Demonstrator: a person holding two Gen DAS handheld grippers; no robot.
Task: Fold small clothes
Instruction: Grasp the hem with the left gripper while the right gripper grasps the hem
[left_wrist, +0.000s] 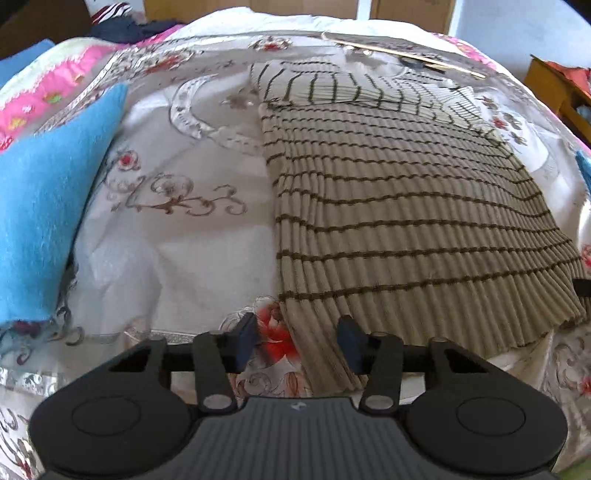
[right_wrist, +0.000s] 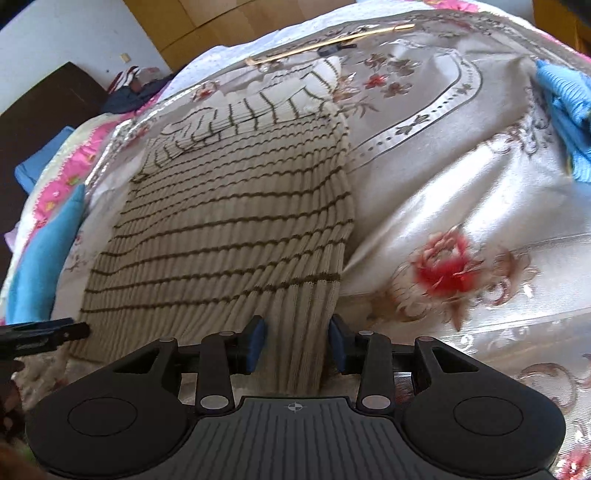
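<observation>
Striped ribbed knit top (left_wrist: 399, 206) lay flat on the bed (left_wrist: 177, 229), over an embroidered floral cover. Body spread toward the camera, hem nearest; sleeves looked folded in across the far end by the collar.

Left gripper (left_wrist: 301, 341): jaws wide, straddling the near left hem corner, one blue pad over the knit, the other over bare cover. Nothing gripped. Right gripper (right_wrist: 297, 341): jaws wide too, set either side of the near right hem corner, the ribbed band running between the pads. Contact with the cloth could not be told for sure.

Handling, as judged: soft, light, stretchy rib knit. It would drape and sag when lifted, and stretch if pulled unevenly. The cover beneath looked satiny, so the top might slide instead of staying put. Best hold seemed the thicker hem band at both corners, pinching through both layers.

Room: open cover either side of the garment. Blue cloth (left_wrist: 48, 229) lay close off the left edge, another blue item (right_wrist: 565, 107) well off to the right. A thin wooden stick (left_wrist: 402, 53) and a small dark object lay just beyond the collar end, so a fold carried that way should stop short of them.
</observation>
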